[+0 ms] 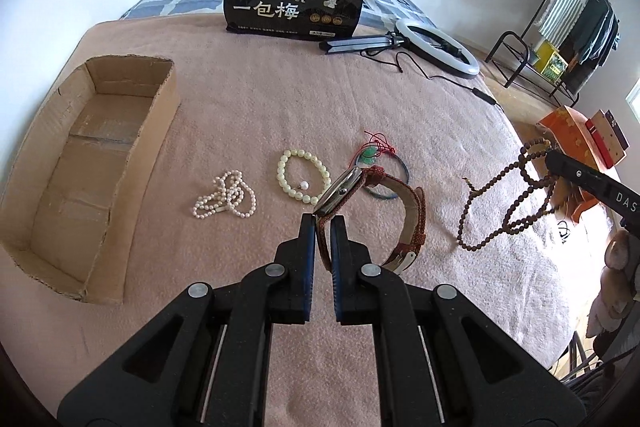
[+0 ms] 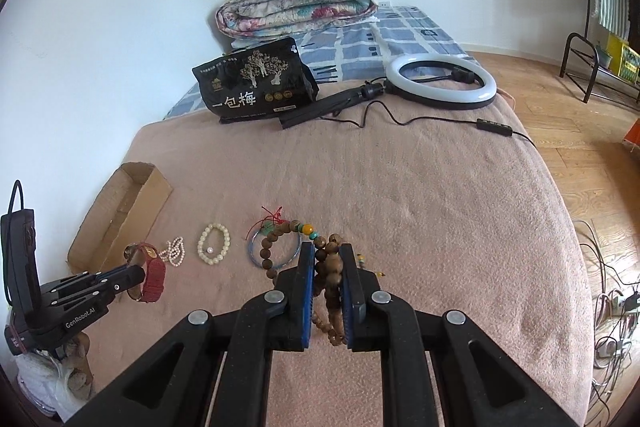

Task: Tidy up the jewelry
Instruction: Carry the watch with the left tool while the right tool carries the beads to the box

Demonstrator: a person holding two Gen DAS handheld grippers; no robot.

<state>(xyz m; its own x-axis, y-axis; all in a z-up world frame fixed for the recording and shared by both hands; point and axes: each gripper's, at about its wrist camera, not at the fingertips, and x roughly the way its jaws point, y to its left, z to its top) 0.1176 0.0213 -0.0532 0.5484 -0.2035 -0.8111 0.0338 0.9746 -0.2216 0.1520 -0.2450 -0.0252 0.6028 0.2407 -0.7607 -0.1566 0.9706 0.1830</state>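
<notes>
Above the pink blanket (image 1: 280, 115) on the bed, you have both loads in the air: the left gripper (image 1: 324, 223) is clenched on the strap of the red-banded watch (image 1: 360, 187), and the right gripper (image 2: 326, 259) is clamped around a bunch of the brown wooden bead strand (image 2: 330, 267), whose loops hang below the jaws. In the left wrist view the open cardboard box (image 1: 24, 195) lies at about 9 o'clock from the watch, and I judge it the likely destination. Carry the watch there first, keeping the grip tight, since only the strap is pinched and the case hangs free. Lower it inside the box walls before letting go. Keep the right gripper high enough that the dangling beads clear the pearl necklace (image 1: 226, 195), the pale bead bracelet (image 1: 304, 175) and the blue bangle (image 2: 276, 247) with its red-corded green charm (image 1: 370, 155), all lying on the blanket between you and the box. Snagging one would drag it along.
</notes>
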